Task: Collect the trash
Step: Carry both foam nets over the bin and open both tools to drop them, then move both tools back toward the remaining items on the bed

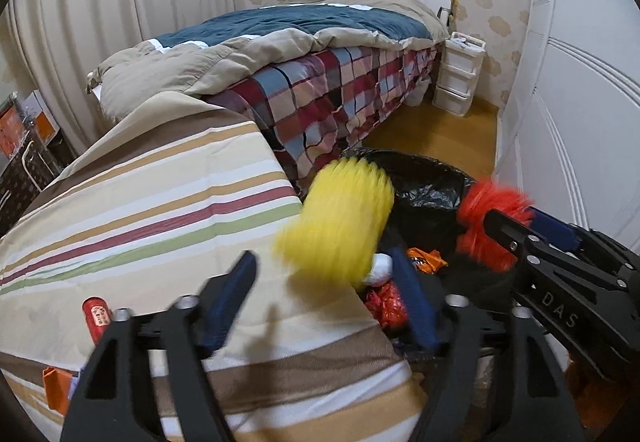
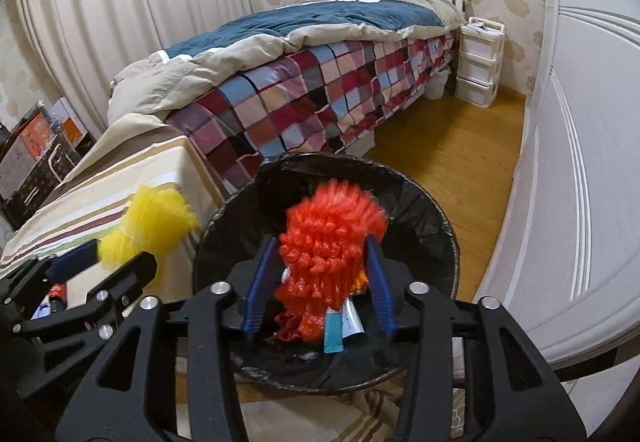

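A fuzzy yellow mesh ball (image 1: 340,218), blurred, hangs just past the tips of my left gripper (image 1: 324,294), whose blue pads stand wide apart and touch nothing. It is over the edge of the striped cloth surface (image 1: 160,202), beside the black-lined bin (image 1: 432,178). In the right wrist view a red mesh ball (image 2: 328,254), also blurred, sits between the pads of my right gripper (image 2: 322,246) above the bin (image 2: 420,202); a gap shows on its left side. Wrappers and a teal tube (image 2: 334,334) lie inside the bin. The left gripper (image 2: 108,262) shows at lower left.
A red can (image 1: 96,318) and an orange scrap (image 1: 56,386) lie on the striped surface. Beyond stands a bed (image 1: 320,90) with a plaid sheet, a white drawer unit (image 1: 460,74) and a white wardrobe (image 1: 580,102) on the right. Wooden floor (image 2: 460,162) runs between them.
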### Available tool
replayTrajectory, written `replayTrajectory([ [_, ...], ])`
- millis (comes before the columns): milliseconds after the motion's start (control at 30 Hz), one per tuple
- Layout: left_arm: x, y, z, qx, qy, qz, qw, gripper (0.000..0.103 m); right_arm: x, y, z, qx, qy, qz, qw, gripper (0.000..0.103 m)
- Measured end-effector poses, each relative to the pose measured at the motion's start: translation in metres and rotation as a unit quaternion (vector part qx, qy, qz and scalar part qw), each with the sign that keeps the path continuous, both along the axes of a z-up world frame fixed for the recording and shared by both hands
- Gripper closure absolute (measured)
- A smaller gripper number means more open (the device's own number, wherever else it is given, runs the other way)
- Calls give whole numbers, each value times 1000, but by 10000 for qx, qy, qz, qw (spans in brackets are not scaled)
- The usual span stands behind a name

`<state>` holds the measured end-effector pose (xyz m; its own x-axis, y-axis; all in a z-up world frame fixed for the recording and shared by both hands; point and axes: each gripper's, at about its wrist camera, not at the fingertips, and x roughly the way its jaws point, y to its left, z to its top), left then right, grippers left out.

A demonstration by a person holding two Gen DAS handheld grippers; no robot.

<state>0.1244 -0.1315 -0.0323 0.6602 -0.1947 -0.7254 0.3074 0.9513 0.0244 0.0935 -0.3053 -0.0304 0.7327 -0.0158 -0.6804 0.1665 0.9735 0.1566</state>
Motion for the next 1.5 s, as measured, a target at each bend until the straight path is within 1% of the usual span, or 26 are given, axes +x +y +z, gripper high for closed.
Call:
replayTrajectory([
  [233, -3, 5, -1, 34, -3, 94, 9999, 24, -6, -6, -3, -44, 15, -166, 9999, 44],
  [400, -12, 24, 6, -45, 6, 277, 9996, 23, -15, 5, 1, -58, -7, -101, 9999, 40],
  [467, -18, 34, 8, -66, -27, 338, 9994, 22, -20, 14, 4, -47, -51, -38, 10000, 35],
  [500, -22, 39, 10, -67, -50, 372, 9993, 22, -23, 18, 6, -32, -71, -1, 10000, 35],
  [733, -50, 86, 18, -26, -152, 651, 9978, 22, -42, 56, 12, 59, -93, 318, 9994, 35],
  [1033, -89, 154, 16, 57, -136, 1024, 9946, 23, -67, 115, 7, 59, 8, 859, 9963, 34],
  [1067, -93, 161, 15, 71, -124, 1064, 9942, 23, -69, 120, 6, 48, 32, 910, 9958, 34],
  [1267, -111, 186, 2, 149, -3, 1162, 9931, 35, -79, 154, -2, -85, 170, 1238, 9921, 34],
  [1333, -112, 191, -5, 119, 119, 1191, 9927, 38, -80, 161, -3, -151, 209, 1288, 9913, 34],
  [1433, -109, 197, -15, -24, 370, 1215, 9919, 45, -80, 166, -6, -268, 273, 1314, 9906, 34],
  [1500, -109, 198, -17, -71, 443, 1218, 9915, 48, -80, 167, -8, -295, 297, 1312, 9905, 34],
])
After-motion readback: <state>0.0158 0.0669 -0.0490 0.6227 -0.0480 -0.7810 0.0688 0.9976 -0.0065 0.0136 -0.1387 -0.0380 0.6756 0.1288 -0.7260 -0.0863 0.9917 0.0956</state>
